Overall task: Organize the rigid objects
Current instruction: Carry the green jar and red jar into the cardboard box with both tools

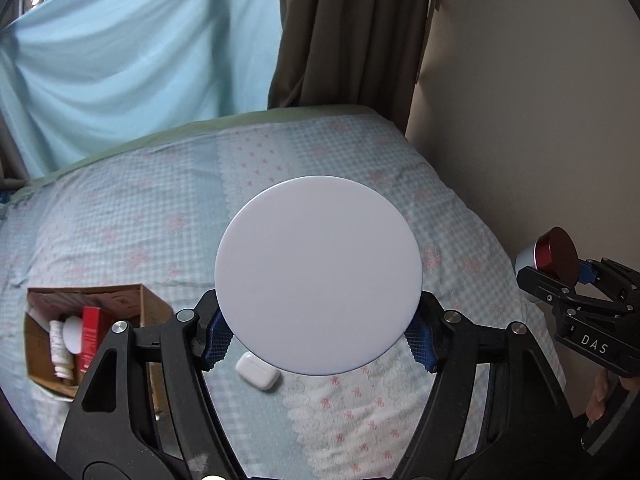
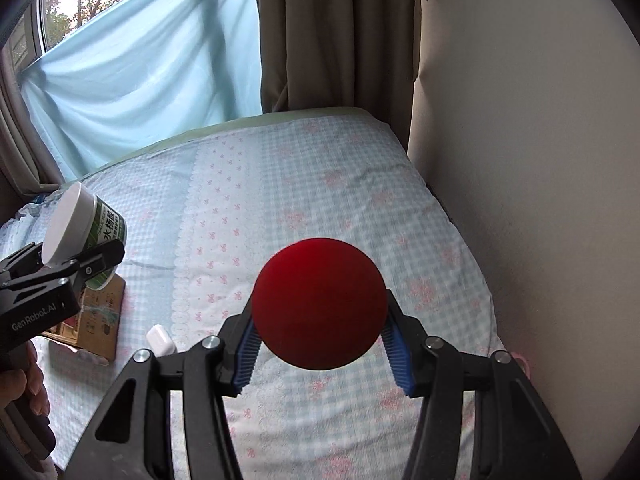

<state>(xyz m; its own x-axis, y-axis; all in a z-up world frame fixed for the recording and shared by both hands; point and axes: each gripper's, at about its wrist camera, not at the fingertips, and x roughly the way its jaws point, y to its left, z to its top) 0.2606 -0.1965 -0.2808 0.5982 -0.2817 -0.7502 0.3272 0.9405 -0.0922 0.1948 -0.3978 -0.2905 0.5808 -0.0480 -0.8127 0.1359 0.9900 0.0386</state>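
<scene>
A: What is packed already?
B: Several items are seen inside the cardboard box point(image 1: 86, 334) on the bed point(image 1: 320, 148).

A: What is left?
B: The white-lidded jar point(image 1: 318, 274) is clamped in the left gripper point(image 1: 318, 344) fingers and the red-lidded jar point(image 2: 320, 304) in the right gripper point(image 2: 322, 354) fingers, both held above the box; a white earbud case point(image 1: 257, 371) lies beside the box.

Patterned bed point(image 1: 160, 208) — curtained window point(image 2: 72, 4)

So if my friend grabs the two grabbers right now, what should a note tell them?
Left gripper: shut on a white-lidded jar, held above the bed.
Right gripper: shut on a red-lidded jar, also held up in the air.
Cardboard box on the bed already holds a red box and a white bottle.
White earbud case lies loose on the bed.
Left to do: probably box both jars, then the case.
</scene>
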